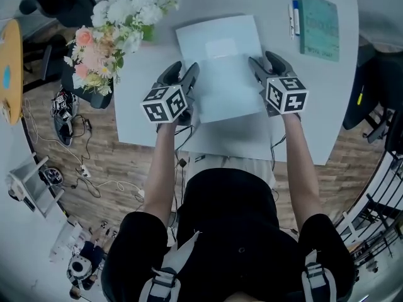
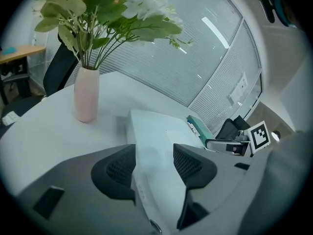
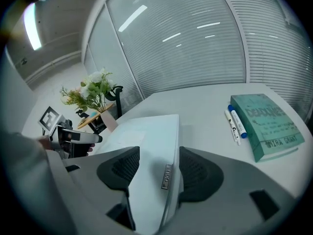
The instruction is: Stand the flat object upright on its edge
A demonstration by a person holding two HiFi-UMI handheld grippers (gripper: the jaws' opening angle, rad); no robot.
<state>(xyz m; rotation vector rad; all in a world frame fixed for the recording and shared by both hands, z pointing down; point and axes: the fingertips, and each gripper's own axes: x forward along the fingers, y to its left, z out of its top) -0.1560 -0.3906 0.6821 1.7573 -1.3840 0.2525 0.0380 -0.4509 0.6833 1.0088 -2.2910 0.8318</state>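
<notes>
The flat object (image 1: 217,68) is a white rectangular slab on the white table (image 1: 315,106), its long sides running away from me. My left gripper (image 1: 182,69) stands at its left side and my right gripper (image 1: 264,60) at its right side, both near the front corners. In the left gripper view the slab (image 2: 156,136) runs up between the wide-set jaws of the left gripper (image 2: 154,165). In the right gripper view its right edge (image 3: 168,146), with a small metal tag, lies between the right gripper's (image 3: 159,168) jaws. Neither pair of pads clearly presses. Whether the near end is lifted I cannot tell.
A pink vase of flowers (image 1: 110,36) stands at the table's left edge, close to the left gripper. A teal book (image 1: 318,25) and two markers (image 1: 293,17) lie at the far right. A round wooden table (image 1: 9,68) and cables are on the floor side, left.
</notes>
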